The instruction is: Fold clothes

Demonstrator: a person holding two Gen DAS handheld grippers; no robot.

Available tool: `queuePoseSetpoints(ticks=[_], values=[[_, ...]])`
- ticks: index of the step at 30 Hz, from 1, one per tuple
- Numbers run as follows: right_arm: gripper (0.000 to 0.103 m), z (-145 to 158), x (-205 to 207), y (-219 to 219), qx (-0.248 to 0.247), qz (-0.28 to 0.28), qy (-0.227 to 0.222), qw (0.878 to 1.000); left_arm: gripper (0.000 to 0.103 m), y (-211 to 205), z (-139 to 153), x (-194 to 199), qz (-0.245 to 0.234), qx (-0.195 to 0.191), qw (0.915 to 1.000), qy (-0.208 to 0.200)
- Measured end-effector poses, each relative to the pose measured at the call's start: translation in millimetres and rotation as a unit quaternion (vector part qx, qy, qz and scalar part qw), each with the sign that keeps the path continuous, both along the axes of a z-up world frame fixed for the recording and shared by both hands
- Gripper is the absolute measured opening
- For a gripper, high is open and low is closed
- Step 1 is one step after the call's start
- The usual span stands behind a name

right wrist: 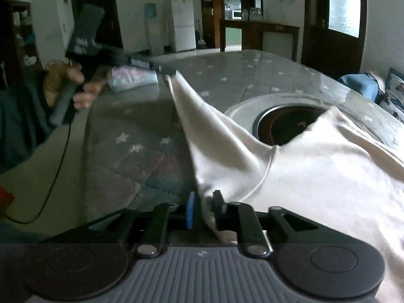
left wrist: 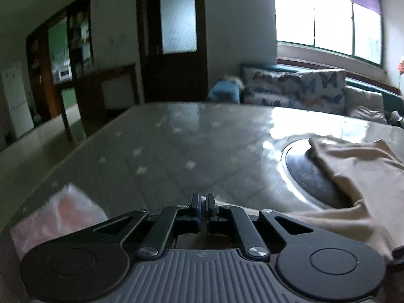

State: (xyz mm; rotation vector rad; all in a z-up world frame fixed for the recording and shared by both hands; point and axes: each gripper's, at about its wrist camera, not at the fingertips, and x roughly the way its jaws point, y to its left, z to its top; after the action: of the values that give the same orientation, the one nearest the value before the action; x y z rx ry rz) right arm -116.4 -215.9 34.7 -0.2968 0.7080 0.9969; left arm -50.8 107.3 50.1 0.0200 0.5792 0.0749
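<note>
A cream garment [right wrist: 303,176] lies spread over the right part of the table [right wrist: 141,131]. One corner is lifted to the left, and my left gripper [right wrist: 168,74] is shut on that corner, with the cloth hanging from it in a taut fold. In the left wrist view the same gripper [left wrist: 202,200] shows its jaws together on a thin sliver of pale cloth, and the garment [left wrist: 353,166] trails off to the right. My right gripper [right wrist: 204,203] sits at the garment's near edge. Its jaws stand a little apart, with the hem passing between them against the right finger.
A round dark recess [right wrist: 285,126] in the tabletop is partly covered by the garment. A pinkish plastic packet [right wrist: 131,78] lies near the table's left edge. A person's hand [right wrist: 75,85] holds the left gripper's handle, with a cable [right wrist: 58,164] hanging from it. A sofa with cushions [left wrist: 295,88] stands behind the table.
</note>
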Motion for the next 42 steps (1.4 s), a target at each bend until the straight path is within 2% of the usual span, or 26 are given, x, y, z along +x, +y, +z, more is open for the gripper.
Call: queuePoseSetpoints(ticks=[5, 8, 11, 14, 18, 20, 25, 29, 31, 32, 38, 39, 40, 41, 42], values=[[0.018, 22.9, 8.4, -31.4, 0.017, -0.040, -0.005, 0.999, 0.010, 11.6, -10.4, 12.0, 0.024, -0.004, 0.9987, 0.045], [0.018, 33.0, 22.6, -64.4, 0.012, -0.097, -0.017, 0.995, 0.019, 14.4, -9.8, 14.1, 0.040, 0.005, 0.9981, 0.047], [0.018, 37.7, 41.9, -98.9, -0.009, -0.166, -0.032, 0.986, 0.019, 7.1, -1.5, 18.2, 0.033, 0.010, 0.9986, 0.039], [0.018, 36.3, 72.1, -132.9, -0.024, -0.236, -0.037, 0.971, 0.026, -15.0, 10.7, 29.6, -0.006, 0.004, 0.9995, 0.029], [0.018, 24.6, 121.8, -172.6, -0.023, -0.317, -0.021, 0.948, 0.027, -59.6, 20.0, 62.6, -0.070, -0.011, 0.9970, 0.032], [0.018, 18.0, 145.5, -184.8, -0.020, -0.339, -0.012, 0.940, 0.027, -82.2, 20.0, 84.4, -0.101, -0.027, 0.9938, 0.037], [0.018, 4.4, 191.1, -193.3, -0.010, -0.364, 0.002, 0.931, 0.028, -138.2, 11.7, 137.9, -0.163, -0.035, 0.9846, 0.054], [0.018, -3.5, 216.9, -194.3, 0.000, -0.367, 0.017, 0.930, 0.029, -169.8, -1.8, 176.0, -0.186, -0.032, 0.9791, 0.076], [0.018, -6.9, 225.8, -194.9, 0.005, -0.367, 0.022, 0.930, 0.035, -179.1, -8.4, 187.7, -0.192, -0.033, 0.9772, 0.084], [0.018, -8.3, 229.9, -194.9, 0.008, -0.366, 0.026, 0.930, 0.046, -180.8, -10.7, 189.1, -0.192, -0.030, 0.9773, 0.085], [0.016, -13.8, 243.4, -192.5, 0.014, -0.360, 0.033, 0.932, 0.047, -190.7, -18.5, 209.5, -0.183, -0.022, 0.9802, 0.072], [0.015, -15.1, 244.7, -191.4, 0.011, -0.358, 0.033, 0.933, 0.046, -192.0, -19.7, 212.1, -0.184, -0.019, 0.9800, 0.072], [0.010, -16.4, 246.1, -190.2, 0.008, -0.357, 0.033, 0.934, 0.045, -193.3, -21.0, 214.5, -0.186, -0.016, 0.9798, 0.072], [0.005, -17.1, 246.6, -188.3, 0.003, -0.356, 0.030, 0.934, 0.037, -194.9, -22.5, 215.9, -0.188, -0.014, 0.9795, 0.072], [0.003, -17.1, 246.5, -187.0, 0.000, -0.356, 0.026, 0.934, 0.024, -197.4, -24.5, 216.8, -0.192, -0.009, 0.9787, 0.070]])
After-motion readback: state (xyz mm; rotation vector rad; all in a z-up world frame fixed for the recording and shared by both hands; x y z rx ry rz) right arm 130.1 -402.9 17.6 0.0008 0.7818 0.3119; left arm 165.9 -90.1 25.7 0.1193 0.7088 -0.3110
